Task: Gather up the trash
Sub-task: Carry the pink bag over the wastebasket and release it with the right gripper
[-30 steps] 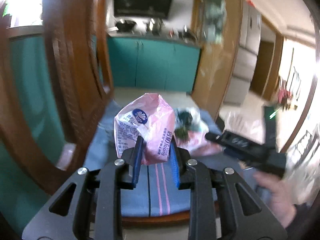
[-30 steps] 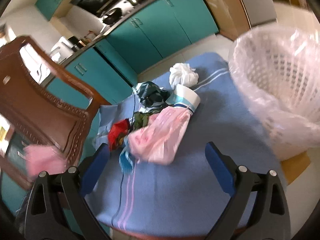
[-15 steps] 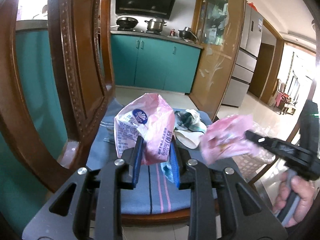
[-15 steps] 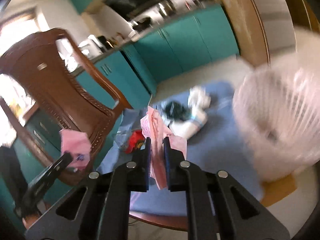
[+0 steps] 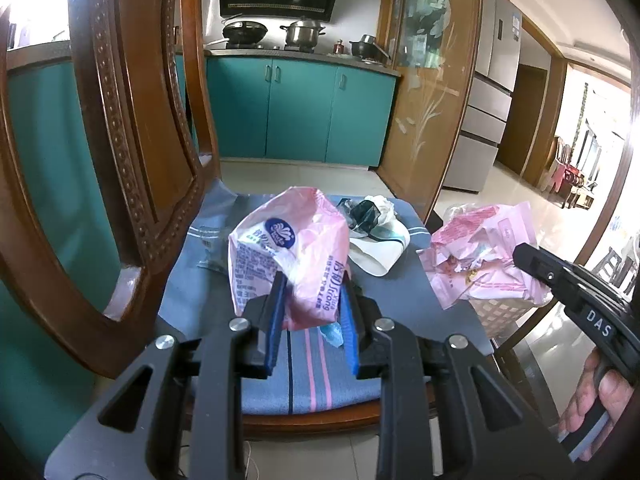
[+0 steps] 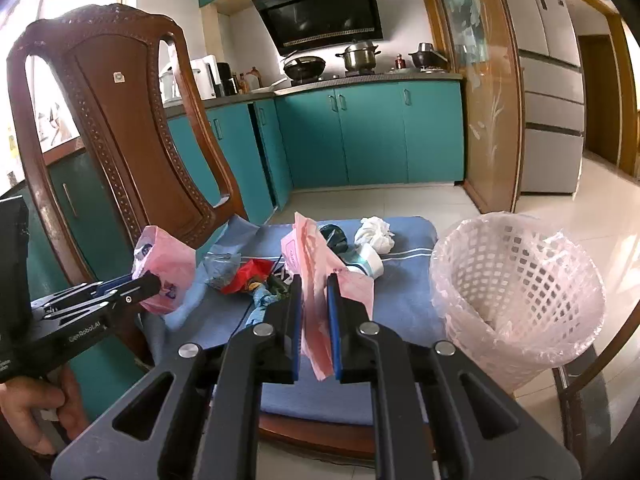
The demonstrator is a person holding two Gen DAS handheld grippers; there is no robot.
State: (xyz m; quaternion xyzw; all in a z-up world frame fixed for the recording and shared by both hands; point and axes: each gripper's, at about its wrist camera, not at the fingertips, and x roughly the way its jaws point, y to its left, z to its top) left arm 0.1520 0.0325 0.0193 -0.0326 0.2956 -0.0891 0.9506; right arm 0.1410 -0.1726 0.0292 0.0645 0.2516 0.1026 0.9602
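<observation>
I hold a pink wrapper pinched in my right hand-held gripper, lifted clear so it can go into the lined basket beside the chair cushion. My left hand-held gripper grips a pink tissue bag, ready to follow.

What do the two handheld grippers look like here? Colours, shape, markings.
Both match. The left gripper and the right gripper are black, with cut-out triangular linkage arms, silver pivot bolts and blue pads lining the fingers. Seen from the other camera, the right one carries white "DAS" lettering and the left one "GenRobot.AI". Each has a black pistol-style handle. No cables, sleeves or gloves visible.
</observation>
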